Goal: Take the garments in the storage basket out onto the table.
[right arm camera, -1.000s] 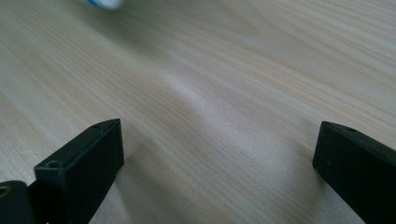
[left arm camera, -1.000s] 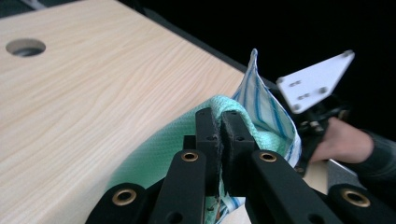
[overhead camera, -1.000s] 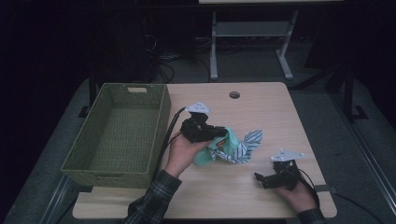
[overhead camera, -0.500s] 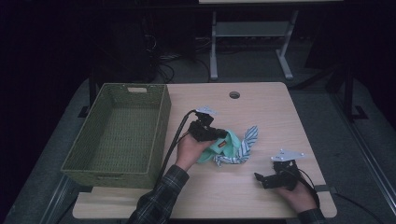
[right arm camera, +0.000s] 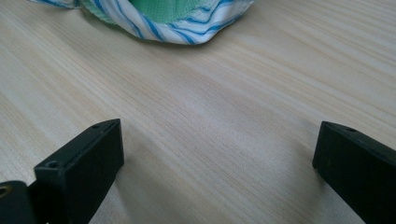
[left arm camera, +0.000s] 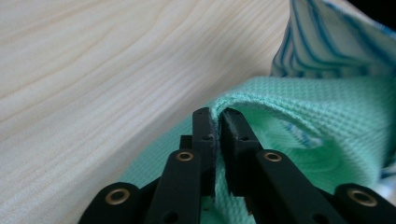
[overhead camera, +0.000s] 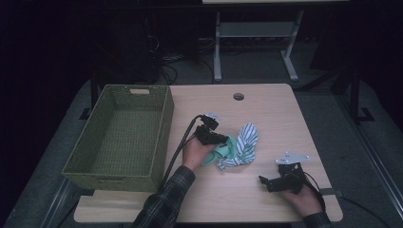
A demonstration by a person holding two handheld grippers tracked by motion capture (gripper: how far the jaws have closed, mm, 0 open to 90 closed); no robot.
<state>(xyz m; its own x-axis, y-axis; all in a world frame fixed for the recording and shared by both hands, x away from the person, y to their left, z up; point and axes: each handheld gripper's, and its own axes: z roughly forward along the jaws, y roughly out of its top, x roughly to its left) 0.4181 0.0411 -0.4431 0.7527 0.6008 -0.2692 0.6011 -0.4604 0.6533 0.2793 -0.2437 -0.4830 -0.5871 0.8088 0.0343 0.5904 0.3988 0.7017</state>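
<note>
A green waffle cloth (overhead camera: 222, 151) lies bunched with a blue-and-white striped cloth (overhead camera: 246, 142) at the middle of the wooden table (overhead camera: 271, 114). My left gripper (overhead camera: 222, 138) is low over the bundle's left side. In the left gripper view its jaws (left arm camera: 217, 117) pinch a folded edge of the green cloth (left arm camera: 327, 116); they have just been opening slightly, with the fold still between the pads. The striped cloth (left arm camera: 327, 42) rises behind. My right gripper (overhead camera: 264, 182) rests open near the table's front right. Bare wood lies between its jaws (right arm camera: 215, 154), with the striped cloth (right arm camera: 177, 28) ahead.
A green woven basket (overhead camera: 164, 128) stands on the table's left side, beside my left forearm. A round cable hole (overhead camera: 238, 97) sits near the far edge. A metal stand (overhead camera: 252, 33) is on the dark floor beyond the table.
My left hand has come down and a little to the right, bringing the cloth bundle lower onto the table. The right hand has stayed where it was.
</note>
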